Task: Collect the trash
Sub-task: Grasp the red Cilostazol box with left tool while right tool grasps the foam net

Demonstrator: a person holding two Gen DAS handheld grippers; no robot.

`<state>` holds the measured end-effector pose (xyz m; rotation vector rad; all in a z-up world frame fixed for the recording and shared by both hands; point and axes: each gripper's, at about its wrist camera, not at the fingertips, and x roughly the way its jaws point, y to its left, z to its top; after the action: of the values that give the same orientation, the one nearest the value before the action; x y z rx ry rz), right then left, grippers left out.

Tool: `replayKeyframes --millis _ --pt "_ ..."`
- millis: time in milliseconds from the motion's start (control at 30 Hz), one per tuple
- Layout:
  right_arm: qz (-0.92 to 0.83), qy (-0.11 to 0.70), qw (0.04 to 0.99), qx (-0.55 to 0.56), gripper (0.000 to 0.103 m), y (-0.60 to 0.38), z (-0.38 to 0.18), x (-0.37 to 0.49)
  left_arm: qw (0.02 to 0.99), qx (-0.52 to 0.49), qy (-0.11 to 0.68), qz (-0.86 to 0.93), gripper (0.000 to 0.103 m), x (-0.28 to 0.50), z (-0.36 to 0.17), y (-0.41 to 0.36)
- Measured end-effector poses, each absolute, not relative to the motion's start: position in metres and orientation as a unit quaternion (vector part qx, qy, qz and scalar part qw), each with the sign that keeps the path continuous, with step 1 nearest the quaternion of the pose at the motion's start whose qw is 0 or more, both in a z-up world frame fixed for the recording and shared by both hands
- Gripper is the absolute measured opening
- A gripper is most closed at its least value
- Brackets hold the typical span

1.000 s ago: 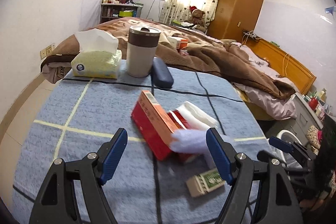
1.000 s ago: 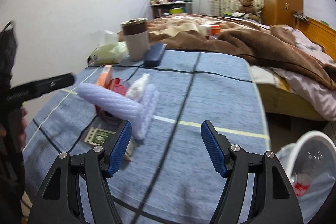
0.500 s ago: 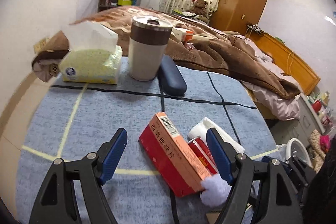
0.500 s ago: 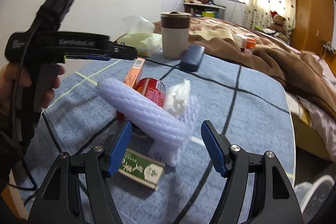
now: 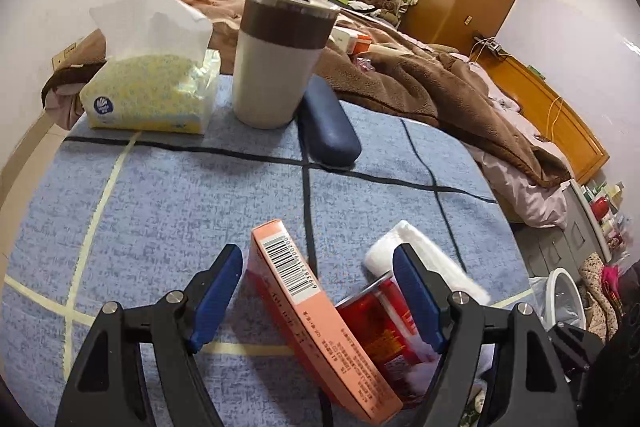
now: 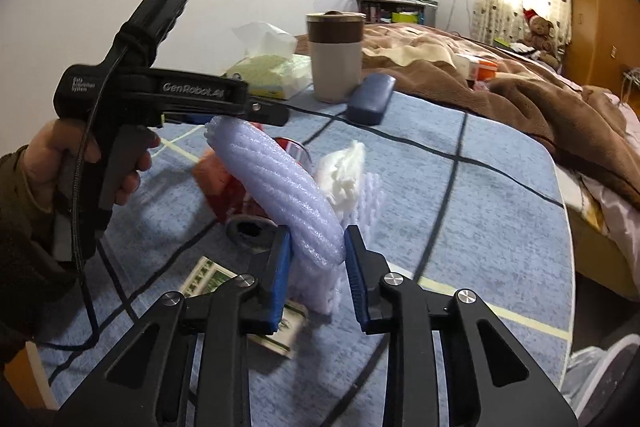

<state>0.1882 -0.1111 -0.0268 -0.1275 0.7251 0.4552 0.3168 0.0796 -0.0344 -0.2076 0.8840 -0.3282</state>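
I am closing my right gripper [image 6: 316,251] on the near end of the ribbed lilac foam sleeve [image 6: 280,187]; its fingers have just been closing and are now pinching the foam. That sleeve is leaning over the red tin can [image 6: 256,223], the landmark of the pile on the blue checked tabletop [image 5: 160,203]. My left gripper [image 5: 320,291] is hanging open around the orange cardboard box [image 5: 316,327], just left of the can, not gripping. White crumpled tissue [image 6: 344,171] and a green-printed packet [image 6: 208,275] are waiting beside the can. I judge collection barely begun.
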Motion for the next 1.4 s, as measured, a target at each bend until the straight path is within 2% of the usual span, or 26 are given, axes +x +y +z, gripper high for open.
replayKeyframes --millis 467,633,667,767,867,1000,1267,1400 --pt "0.136 0.350 0.927 -0.006 0.026 -0.146 -0.025 0.190 0.879 -0.090 0.455 -0.115 0.079 0.295 -0.050 0.091" --pt "0.131 0.352 0.927 0.004 0.026 -0.150 -0.026 0.188 0.873 -0.085 0.470 -0.099 0.063 0.287 -0.063 0.089" --pt "0.130 0.352 0.927 0.004 0.026 -0.149 -0.026 0.188 0.876 -0.069 0.468 -0.092 0.058 0.285 -0.062 0.086" --pt "0.134 0.350 0.927 0.005 0.026 -0.151 -0.026 0.185 0.883 -0.039 0.463 -0.070 0.058 0.279 -0.060 0.083" --pt "0.136 0.348 0.927 0.005 0.026 -0.151 -0.025 0.184 0.885 -0.021 0.462 -0.054 0.074 0.274 -0.060 0.082" --pt "0.135 0.347 0.928 0.010 0.026 -0.154 -0.025 0.185 0.886 0.005 0.461 -0.042 0.077 0.270 -0.061 0.078" --pt "0.131 0.345 0.929 0.012 0.026 -0.157 -0.026 0.184 0.885 0.030 0.465 -0.009 0.079 0.274 -0.068 0.075" --pt "0.129 0.344 0.930 0.013 0.026 -0.158 -0.026 0.183 0.887 0.022 0.462 -0.014 0.072 0.272 -0.067 0.076"
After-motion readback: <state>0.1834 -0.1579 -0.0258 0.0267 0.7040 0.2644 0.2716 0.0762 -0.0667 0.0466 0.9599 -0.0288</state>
